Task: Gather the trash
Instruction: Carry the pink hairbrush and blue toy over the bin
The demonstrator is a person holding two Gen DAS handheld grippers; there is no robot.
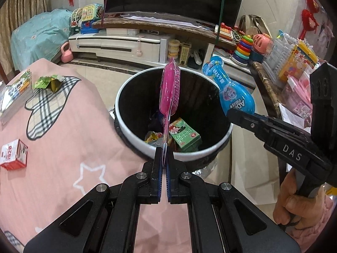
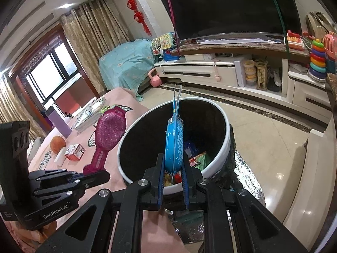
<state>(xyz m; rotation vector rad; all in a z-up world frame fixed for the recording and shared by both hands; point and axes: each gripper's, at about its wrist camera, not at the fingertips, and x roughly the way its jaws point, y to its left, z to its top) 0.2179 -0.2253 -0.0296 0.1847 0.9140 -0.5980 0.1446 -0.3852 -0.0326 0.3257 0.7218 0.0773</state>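
My left gripper [image 1: 165, 155] is shut on the thin lower edge of a pink brush-shaped blister pack [image 1: 171, 88], which stands upright over the open trash bin [image 1: 126, 136]. My right gripper [image 2: 172, 160] is shut on a blue pack of the same shape [image 2: 174, 142], held upright above the bin's near rim [image 2: 219, 158]. In the left wrist view the right gripper [image 1: 231, 113] and blue pack [image 1: 230, 88] hang over the bin's right rim. In the right wrist view the left gripper [image 2: 99, 176] holds the pink pack [image 2: 109, 131] just left of the bin. A green carton [image 1: 185, 136] and wrappers lie inside.
On the pink tablecloth [image 1: 63, 147] lie a red-white small box [image 1: 13, 157], a green wrapper [image 1: 49, 82], stacked books [image 1: 14, 97] and an orange fruit [image 2: 57, 143]. A TV cabinet [image 2: 210, 71] with toys runs behind the bin; a cluttered side table [image 1: 273, 92] stands at right.
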